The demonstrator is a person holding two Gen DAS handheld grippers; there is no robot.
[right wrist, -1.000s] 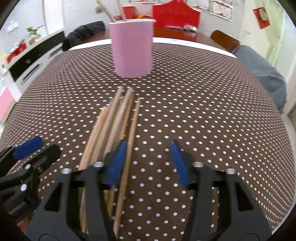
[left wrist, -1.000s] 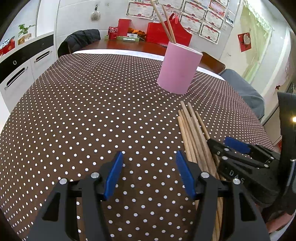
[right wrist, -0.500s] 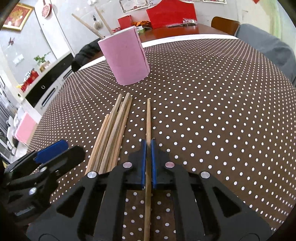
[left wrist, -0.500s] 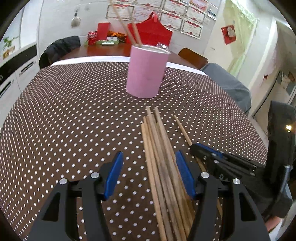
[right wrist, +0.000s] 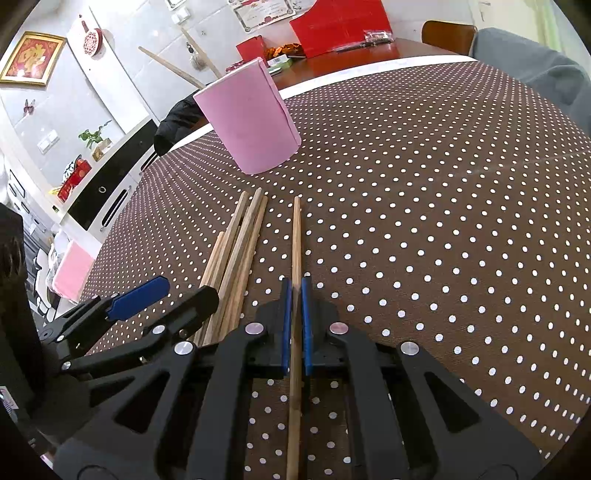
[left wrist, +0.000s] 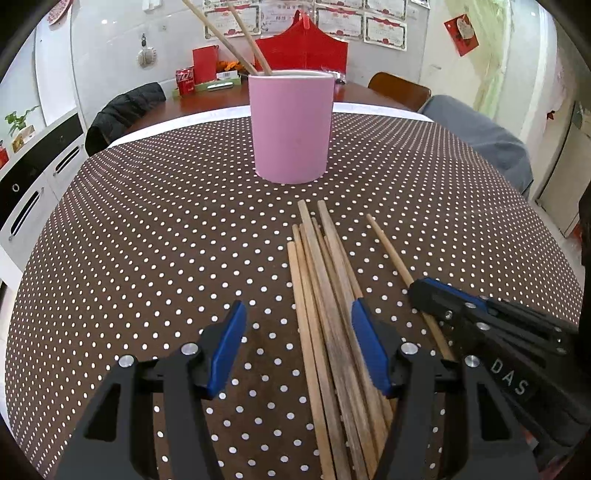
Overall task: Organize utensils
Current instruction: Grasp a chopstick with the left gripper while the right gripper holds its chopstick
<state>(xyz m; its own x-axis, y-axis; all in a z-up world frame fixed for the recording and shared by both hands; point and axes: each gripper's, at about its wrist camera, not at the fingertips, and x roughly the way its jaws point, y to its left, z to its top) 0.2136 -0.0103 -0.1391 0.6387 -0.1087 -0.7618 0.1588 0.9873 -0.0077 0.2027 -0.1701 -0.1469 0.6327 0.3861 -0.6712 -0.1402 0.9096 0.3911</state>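
Two wooden chopsticks (left wrist: 236,40) already stand in the tall pink cylindrical holder (left wrist: 290,127). Right gripper (right wrist: 294,321) clenched on a single wooden chopstick (right wrist: 296,236) lying just beside the loose bundle of wooden chopsticks (left wrist: 328,314) on the brown polka-dot tablecloth (left wrist: 147,240). Left gripper (left wrist: 297,349) spread, empty (straddling the bundle). Most sticks left.

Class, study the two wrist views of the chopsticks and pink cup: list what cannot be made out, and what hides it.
- Inside of the pink cup: both views, its wall hides it.
- Near ends of the loose chopsticks: left wrist view, cut by the bottom edge.
- Wall certificates: text too small.
- Person's hands: out of view behind the left gripper and right gripper.
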